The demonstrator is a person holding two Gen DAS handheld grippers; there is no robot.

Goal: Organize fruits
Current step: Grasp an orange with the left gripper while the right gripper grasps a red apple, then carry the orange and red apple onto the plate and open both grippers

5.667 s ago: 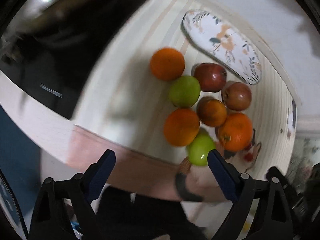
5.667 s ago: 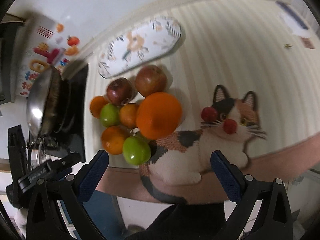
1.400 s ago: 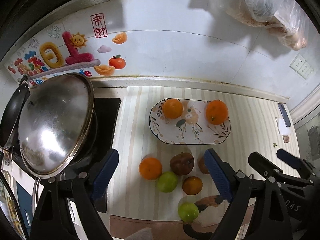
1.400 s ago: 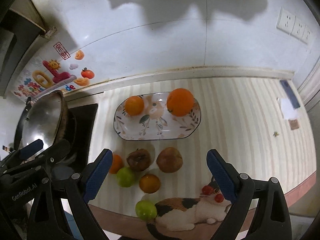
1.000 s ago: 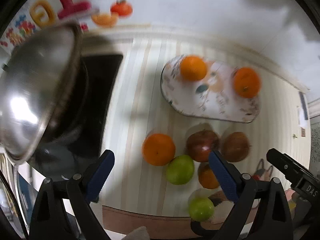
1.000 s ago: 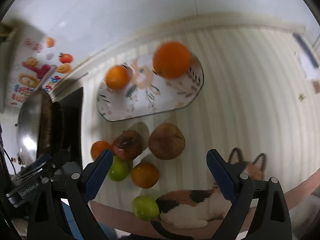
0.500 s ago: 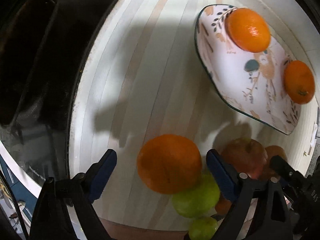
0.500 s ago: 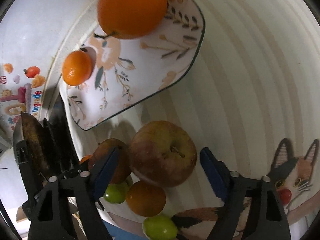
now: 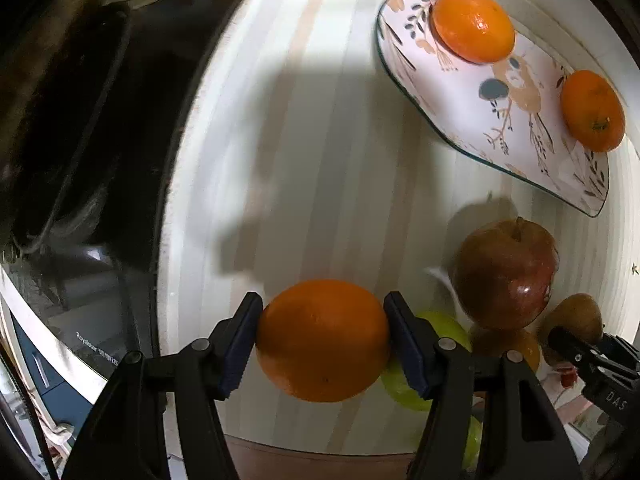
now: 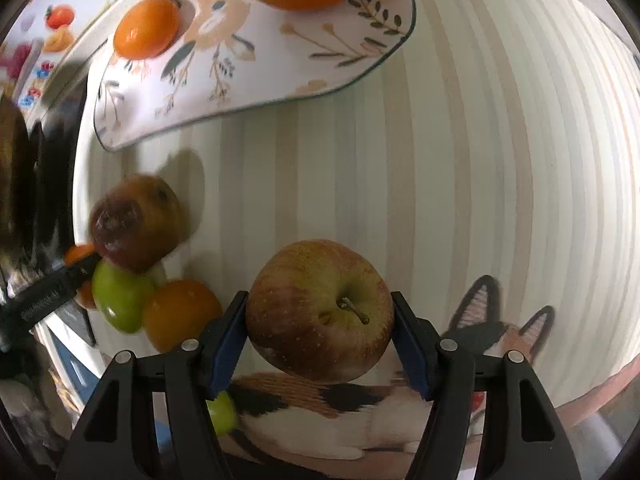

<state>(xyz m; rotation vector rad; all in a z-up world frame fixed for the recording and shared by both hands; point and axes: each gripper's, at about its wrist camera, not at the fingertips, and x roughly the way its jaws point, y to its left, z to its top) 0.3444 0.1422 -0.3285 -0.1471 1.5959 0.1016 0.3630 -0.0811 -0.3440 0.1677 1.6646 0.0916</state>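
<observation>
My left gripper [image 9: 323,340] is shut on an orange [image 9: 322,339] on the striped counter. My right gripper [image 10: 319,330] is shut on a red-yellow apple [image 10: 319,310], stem up. The floral plate [image 9: 516,96] lies at the back with two oranges [image 9: 473,24] [image 9: 593,110] on it; it also shows in the right wrist view [image 10: 280,52]. A dark red apple [image 9: 505,272], a green apple [image 9: 434,368] and a small orange [image 9: 510,346] lie right of the left gripper. In the right wrist view they lie to the left: dark apple [image 10: 134,222], green apple [image 10: 120,298], small orange [image 10: 180,318].
A black cooktop [image 9: 92,128] with a wok takes the left side. A cat-shaped mat [image 10: 360,412] lies at the counter's front edge, with another green apple [image 10: 222,412] beside it. The counter's front edge runs just below both grippers.
Both grippers have dropped low to the counter and closed: the left on the loose orange, the right on the red-yellow apple. Half a second ago both jaws stood wide around them.
</observation>
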